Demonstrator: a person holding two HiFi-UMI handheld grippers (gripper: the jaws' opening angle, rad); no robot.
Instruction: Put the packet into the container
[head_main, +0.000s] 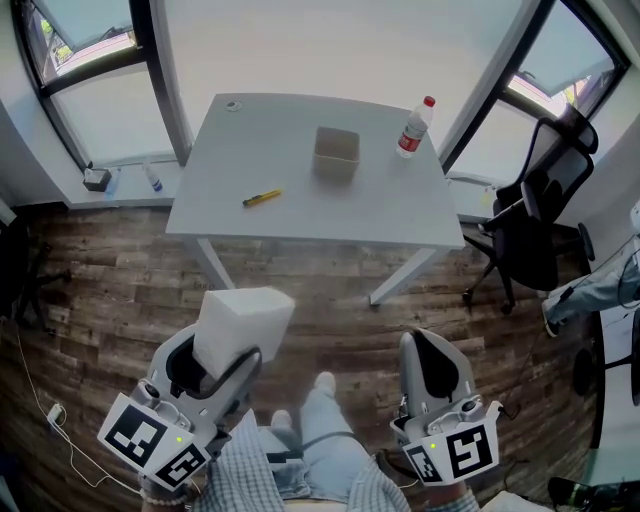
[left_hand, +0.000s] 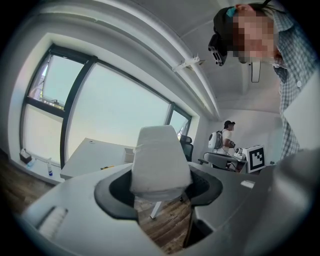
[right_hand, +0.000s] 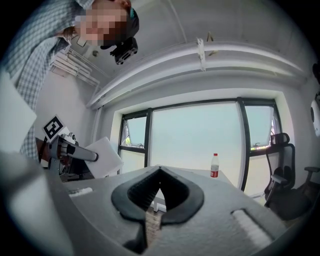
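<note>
A white packet (head_main: 243, 325) stands up between the jaws of my left gripper (head_main: 218, 352), which is shut on it over the wooden floor, well short of the table. In the left gripper view the packet (left_hand: 160, 160) fills the gap of the left gripper (left_hand: 159, 192). The container (head_main: 336, 153), a small open grey box, sits near the middle of the grey table (head_main: 280, 215). My right gripper (head_main: 432, 362) is level with the left one, also over the floor. Its tips meet with nothing between them in the right gripper view (right_hand: 159, 187), where the packet (right_hand: 104, 156) also shows at the left.
A plastic bottle with a red cap (head_main: 413, 128) stands right of the container, and a yellow pen (head_main: 262, 198) lies to its left. A black office chair (head_main: 540, 210) stands right of the table. Windows run behind it. Another person (left_hand: 227, 137) stands far off.
</note>
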